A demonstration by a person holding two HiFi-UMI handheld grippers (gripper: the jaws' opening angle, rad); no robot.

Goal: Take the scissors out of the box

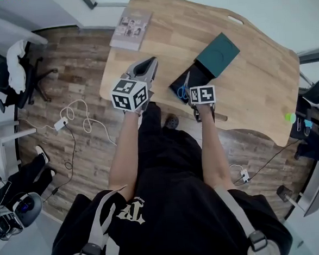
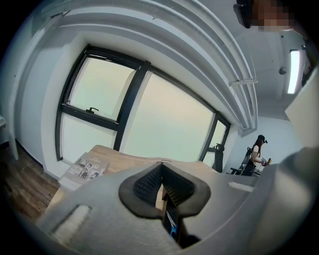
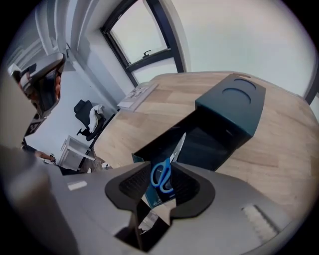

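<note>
Blue-handled scissors (image 3: 171, 160), silver blades, flat in dark open box (image 3: 209, 144)

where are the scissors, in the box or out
In the box: the scissors lie in its open dark tray, blue handles toward the right gripper, whose jaws stand apart.

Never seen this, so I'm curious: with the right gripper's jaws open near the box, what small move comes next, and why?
Probably ease the right gripper down until its open jaws straddle the blue handles of the scissors. The scissors lie in the open box, lined up between the jaws, ungripped.
</note>
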